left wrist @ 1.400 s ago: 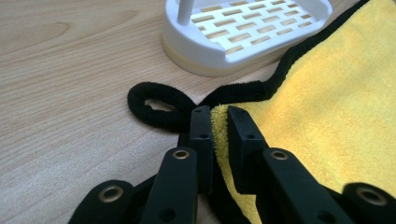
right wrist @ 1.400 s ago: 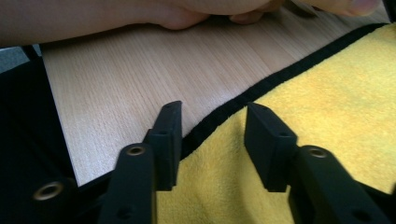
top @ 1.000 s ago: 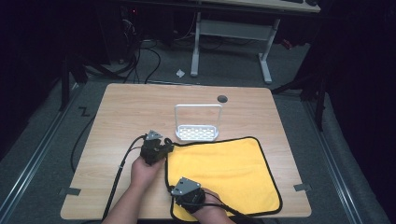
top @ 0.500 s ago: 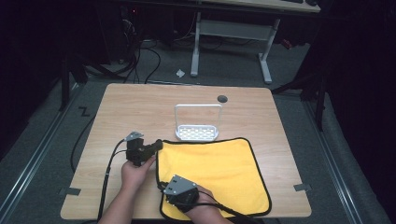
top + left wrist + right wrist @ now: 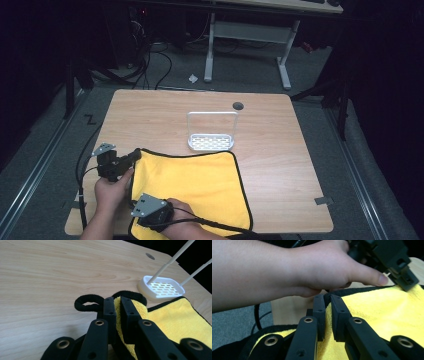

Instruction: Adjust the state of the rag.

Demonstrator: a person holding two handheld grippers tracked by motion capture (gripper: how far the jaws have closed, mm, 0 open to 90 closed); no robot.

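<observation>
Now both tools clamp the cloth at lower centre of the desk, left tool on its upper-left corner, right tool on its lower-left edge; fold seemingly barely begun.

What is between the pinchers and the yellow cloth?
Nothing. The left gripper and the right gripper each already pinch the yellow cloth at its black-edged left side. The white rack stands apart, beyond the cloth's far edge.

A lab or workshop is showing: cables are trailing over grey carpet beyond the surface, near a desk frame.
</observation>
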